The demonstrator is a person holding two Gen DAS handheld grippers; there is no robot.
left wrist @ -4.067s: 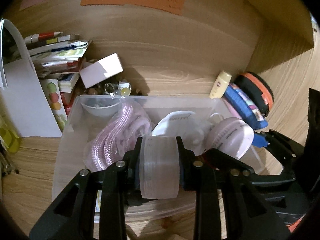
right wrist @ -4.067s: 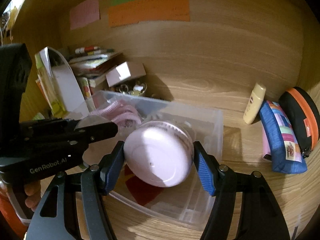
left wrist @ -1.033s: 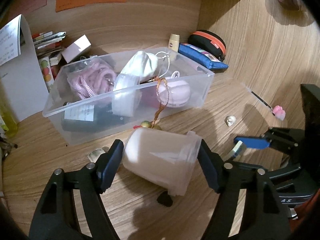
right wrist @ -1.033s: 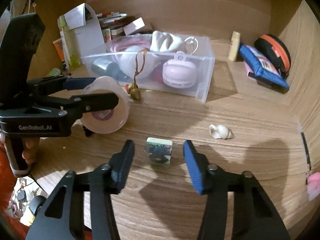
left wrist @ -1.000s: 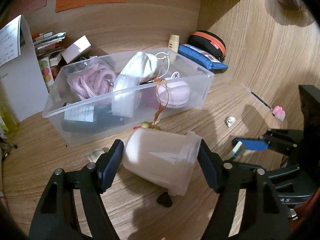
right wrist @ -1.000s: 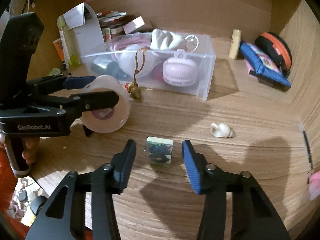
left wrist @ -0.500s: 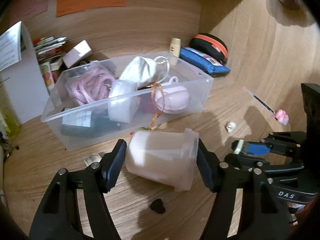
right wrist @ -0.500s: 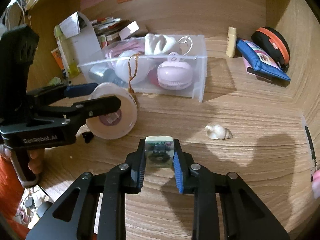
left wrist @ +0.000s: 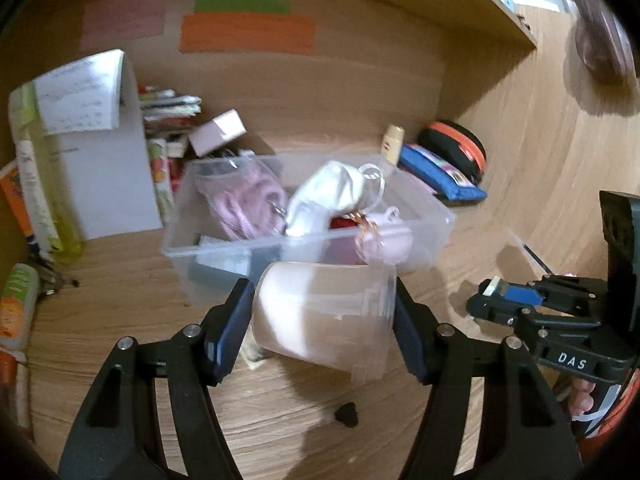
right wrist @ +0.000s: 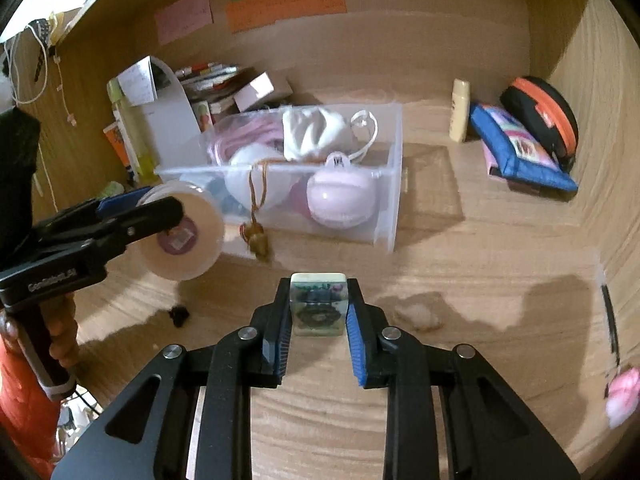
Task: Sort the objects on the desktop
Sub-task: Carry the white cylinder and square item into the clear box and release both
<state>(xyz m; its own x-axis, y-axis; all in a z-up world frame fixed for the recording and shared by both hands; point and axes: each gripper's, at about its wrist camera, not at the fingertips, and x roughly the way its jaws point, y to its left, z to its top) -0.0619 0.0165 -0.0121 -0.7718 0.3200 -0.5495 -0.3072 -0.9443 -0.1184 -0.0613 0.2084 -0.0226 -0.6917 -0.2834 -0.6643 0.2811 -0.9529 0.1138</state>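
A clear plastic bin (right wrist: 394, 184) sits toward the back of the desk (right wrist: 480, 272), its long axis running left to right. Inside it lie a pink coiled cord (left wrist: 248, 196) at the left end, a white cloth bundle (right wrist: 314, 132) in the middle, a white roll (right wrist: 256, 178) against the front wall and a round pink case (right wrist: 342, 198) at the right end. A brown cord with a small charm (right wrist: 258, 242) hangs over the front rim.

The left gripper (left wrist: 324, 320) is clamped on a frosted cup (left wrist: 324, 314) held above the desk just in front of the bin; the cup lies on its side, long axis crosswise between the fingers, rim to the right.

The right gripper (right wrist: 318, 310) is closed on a small tile (right wrist: 318, 308), held upright over the middle of the desk, its printed face towards the camera.
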